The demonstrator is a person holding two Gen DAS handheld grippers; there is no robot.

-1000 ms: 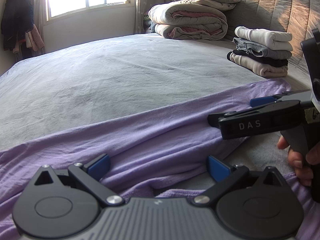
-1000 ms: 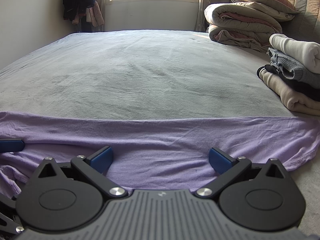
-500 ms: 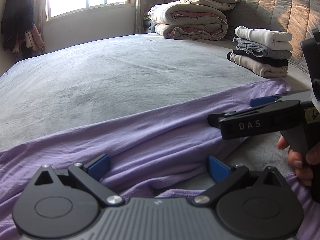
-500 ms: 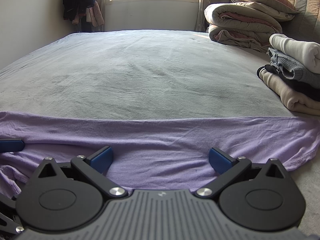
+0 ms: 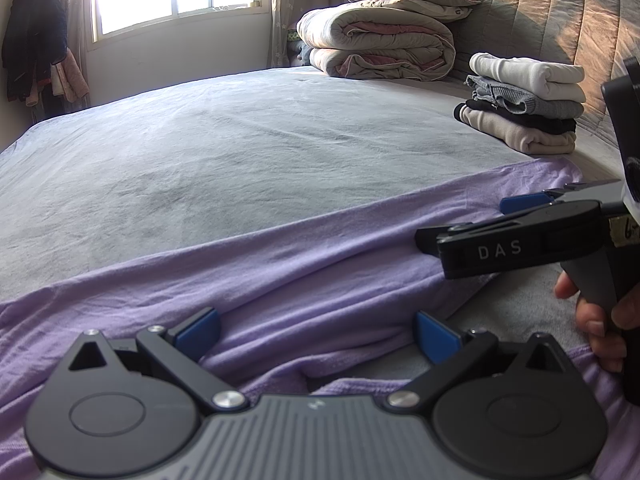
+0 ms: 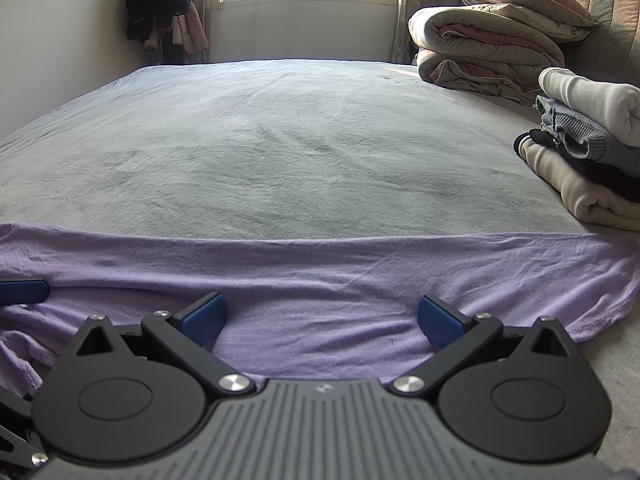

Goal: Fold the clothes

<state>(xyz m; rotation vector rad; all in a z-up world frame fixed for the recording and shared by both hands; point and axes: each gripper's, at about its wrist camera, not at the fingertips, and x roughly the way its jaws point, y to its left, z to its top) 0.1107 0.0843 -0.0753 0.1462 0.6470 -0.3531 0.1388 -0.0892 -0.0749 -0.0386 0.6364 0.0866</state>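
A lilac garment (image 5: 304, 264) lies spread across the near part of the grey bed; in the right wrist view it (image 6: 320, 276) runs as a flat band from left to right. My left gripper (image 5: 316, 332) is open, low over the garment's wrinkled near folds. My right gripper (image 6: 320, 316) is open over the garment's flat part near its right end. The right gripper also shows from the side in the left wrist view (image 5: 520, 224), held by a hand. A blue fingertip of the left gripper (image 6: 22, 290) shows at the left edge of the right wrist view.
A stack of folded clothes (image 5: 524, 104) sits at the far right of the bed, also in the right wrist view (image 6: 588, 152). Rolled duvets and a pillow (image 5: 380, 40) lie by the headboard. The grey bed sheet (image 5: 224, 152) stretches to the window wall.
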